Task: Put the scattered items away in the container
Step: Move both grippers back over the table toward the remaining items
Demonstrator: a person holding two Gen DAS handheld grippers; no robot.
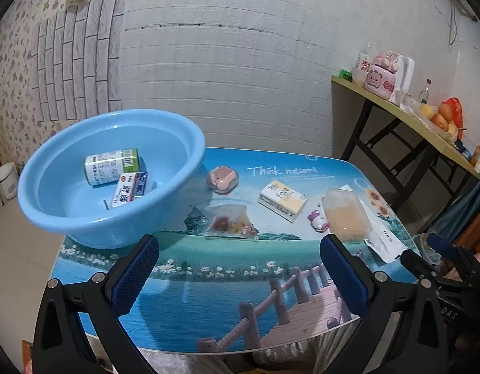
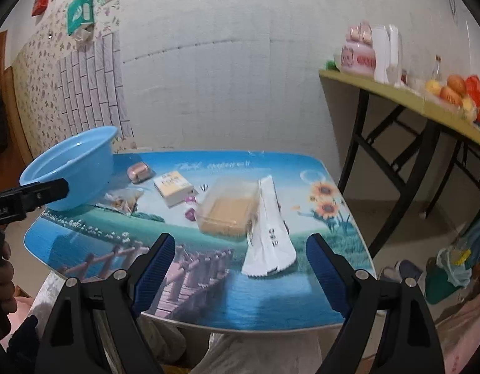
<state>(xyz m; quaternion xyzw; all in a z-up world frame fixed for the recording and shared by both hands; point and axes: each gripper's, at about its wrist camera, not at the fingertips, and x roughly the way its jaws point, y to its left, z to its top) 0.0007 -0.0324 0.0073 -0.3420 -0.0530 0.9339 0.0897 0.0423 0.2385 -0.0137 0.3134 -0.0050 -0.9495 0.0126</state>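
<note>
A light blue basin [image 1: 68, 218] stands at the left of the picture-printed table [image 1: 208, 286], with a green-and-white can [image 1: 110, 165] and a small white box [image 1: 130, 188] lying inside. My left gripper [image 1: 240, 246] hovers open over the table's near edge, with nothing between its pads. Beyond it lie a pink round case [image 1: 222, 180], a snack bag [image 1: 232, 222], a yellow-white tissue pack [image 1: 282, 199], a small pink toy [image 1: 317, 221] and a clear food box [image 1: 346, 215]. My right gripper [image 2: 241, 243] is open, with the near end of a white pouch [image 2: 269, 240] lying between its fingertips, untouched.
A yellow folding side table [image 1: 395, 115] with a pink tub, bottles and fruit stands at the right against the white wall. In the right wrist view the basin [image 2: 74, 168] is at far left, with the left gripper's black finger [image 2: 37, 191] in front of it.
</note>
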